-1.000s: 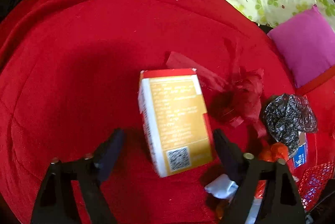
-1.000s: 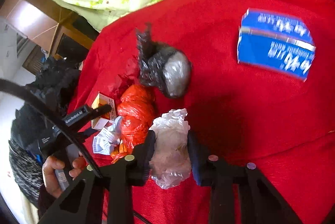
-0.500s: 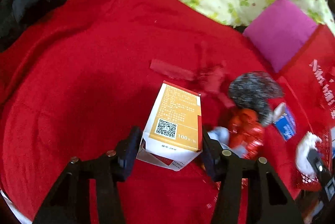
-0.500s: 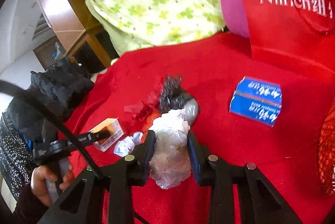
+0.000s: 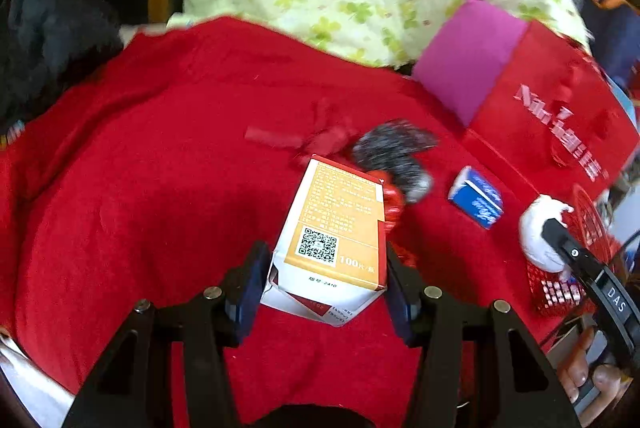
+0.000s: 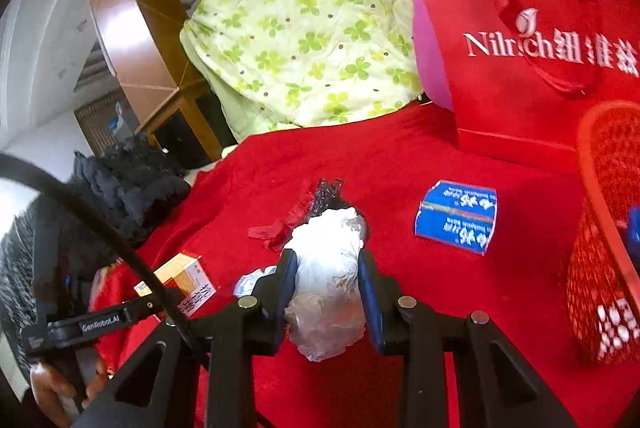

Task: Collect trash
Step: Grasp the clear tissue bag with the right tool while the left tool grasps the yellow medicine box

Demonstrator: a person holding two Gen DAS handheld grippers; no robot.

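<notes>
In hand: left gripper (image 5: 326,278) jaws clamped on orange carton (image 5: 336,228); right gripper (image 6: 326,296) jaws clamped on crumpled plastic wrap (image 6: 328,284). Outstanding on red blanket (image 6: 400,156): blue packet (image 6: 458,216), black foil wad (image 5: 394,154); red mesh basket (image 6: 600,228) awaits.

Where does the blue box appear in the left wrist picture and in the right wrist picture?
Left wrist view: the blue box lies right of centre on the red blanket, below the red gift bag.
Right wrist view: the blue box lies right of centre, left of the red mesh basket.
Shared landmark: the red gift bag with white lettering.
</notes>
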